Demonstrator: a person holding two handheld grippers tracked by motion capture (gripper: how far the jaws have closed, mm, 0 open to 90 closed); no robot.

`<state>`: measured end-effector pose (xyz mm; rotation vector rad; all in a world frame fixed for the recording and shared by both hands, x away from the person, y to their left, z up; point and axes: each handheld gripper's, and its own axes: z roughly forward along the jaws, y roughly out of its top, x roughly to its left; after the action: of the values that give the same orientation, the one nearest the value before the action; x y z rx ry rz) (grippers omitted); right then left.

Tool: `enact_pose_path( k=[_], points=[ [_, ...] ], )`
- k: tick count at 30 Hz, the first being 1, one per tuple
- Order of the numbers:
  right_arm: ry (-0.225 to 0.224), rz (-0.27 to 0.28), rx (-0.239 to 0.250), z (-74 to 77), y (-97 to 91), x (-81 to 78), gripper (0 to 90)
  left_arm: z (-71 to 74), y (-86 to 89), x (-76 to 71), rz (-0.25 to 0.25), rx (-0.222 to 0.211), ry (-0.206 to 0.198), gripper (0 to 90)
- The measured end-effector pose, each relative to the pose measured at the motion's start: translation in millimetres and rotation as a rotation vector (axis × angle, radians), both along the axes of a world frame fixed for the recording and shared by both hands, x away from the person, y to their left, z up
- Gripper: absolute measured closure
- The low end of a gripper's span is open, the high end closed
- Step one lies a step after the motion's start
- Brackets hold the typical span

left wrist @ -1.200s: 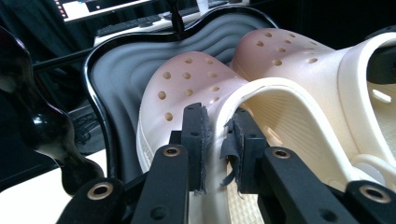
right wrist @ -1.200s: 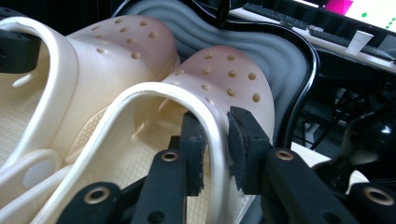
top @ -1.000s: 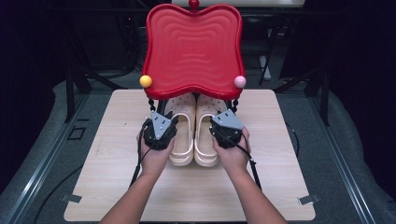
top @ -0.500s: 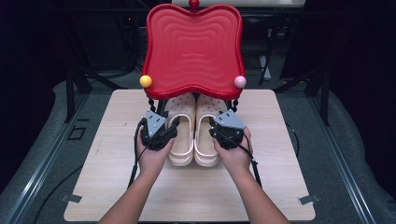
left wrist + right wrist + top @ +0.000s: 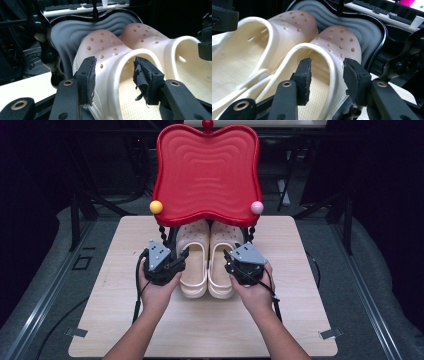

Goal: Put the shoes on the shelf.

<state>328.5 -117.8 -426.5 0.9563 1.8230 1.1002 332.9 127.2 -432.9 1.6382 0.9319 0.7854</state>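
Observation:
Two cream perforated clogs stand side by side on the wooden table (image 5: 125,320), toes under a red wavy tray (image 5: 207,170) raised on black beaded posts. The left clog (image 5: 196,260) has its outer side wall (image 5: 110,62) between the jaws of my left gripper (image 5: 179,259) (image 5: 115,75). Those jaws have just been opening and the pads (image 5: 88,75) stand off the wall. My right gripper (image 5: 229,262) (image 5: 328,78) straddles the right clog's (image 5: 222,260) outer wall (image 5: 332,65) the same way, its jaws just opened and its pads (image 5: 356,80) clear of it.
The tray carries a yellow ball (image 5: 156,207), a pink ball (image 5: 257,207) and a red knob (image 5: 207,125); from below its underside (image 5: 65,35) looks grey. Black posts (image 5: 48,50) stand beside the clogs' toes. Dark stands and cables surround the table.
Both grippers' jaws have spread wider around the clogs' side walls, letting go of them. The left hand has drawn slightly up and outward; the clogs have stayed in place.

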Motion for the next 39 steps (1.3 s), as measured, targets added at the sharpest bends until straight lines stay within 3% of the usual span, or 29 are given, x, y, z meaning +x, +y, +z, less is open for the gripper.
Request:
enact_pose_path(
  k=[9, 17, 24, 30, 39],
  points=[
    [0.012, 0.066, 0.041, 11.0, -3.7, -34.2, 56.9, 7.2, 12.0, -28.3, -0.078, -0.011, 0.023, 52.9],
    [0.027, 0.125, 0.096, 2.3, -4.6, -66.9, 55.4, 5.6, 27.3, -58.0, -0.103, -0.032, 0.02, 53.0],
    [0.076, 0.148, 0.119, -10.3, -8.1, -84.2, 57.8, -10.1, 35.1, -75.2, -0.117, -0.041, 0.051, 52.9],
    [0.085, 0.152, 0.133, -19.7, -10.8, -95.0, 63.4, -21.6, 35.7, -82.1, -0.131, -0.036, 0.076, 53.2],
    [0.15, 0.157, 0.116, -42.0, -12.5, -101.6, 78.3, -41.0, 32.5, -89.3, -0.136, -0.032, 0.124, 59.5]
  ],
)
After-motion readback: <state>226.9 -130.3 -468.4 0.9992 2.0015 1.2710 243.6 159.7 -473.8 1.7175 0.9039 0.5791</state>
